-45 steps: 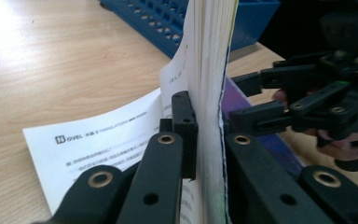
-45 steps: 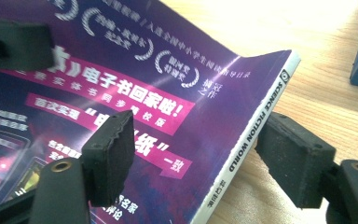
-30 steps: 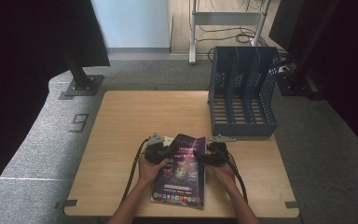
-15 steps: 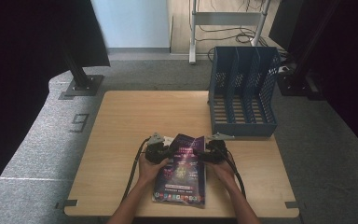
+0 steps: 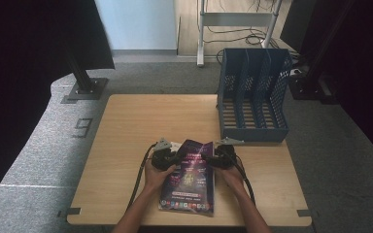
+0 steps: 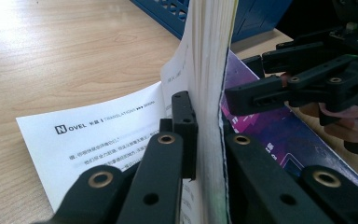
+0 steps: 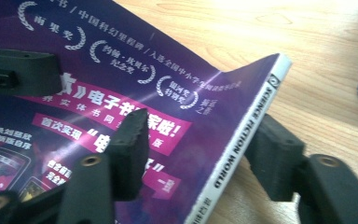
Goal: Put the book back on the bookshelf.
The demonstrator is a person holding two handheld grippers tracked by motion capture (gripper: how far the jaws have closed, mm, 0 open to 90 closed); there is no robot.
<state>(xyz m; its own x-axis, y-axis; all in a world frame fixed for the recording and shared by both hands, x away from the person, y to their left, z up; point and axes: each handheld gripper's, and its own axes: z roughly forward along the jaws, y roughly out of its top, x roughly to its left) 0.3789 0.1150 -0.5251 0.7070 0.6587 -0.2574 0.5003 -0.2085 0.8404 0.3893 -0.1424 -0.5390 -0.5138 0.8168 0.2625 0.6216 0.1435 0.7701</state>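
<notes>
Wooden desk: left gripper clamps the magazine's pages, right gripper has been closing astride its spine, untouching; pages could tear.

An office — blue file rack, carpet, metal stand

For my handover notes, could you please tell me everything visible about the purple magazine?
The magazine is a thin softcover with a glossy purple cover, Chinese print and a white spine reading SCIENCE FICTION WORLD. It lies near the front edge of the wooden table. The left hand-held gripper pinches a lifted sheaf of its pages; the right hand-held gripper straddles its spine edge, jaws just closing.
</notes>
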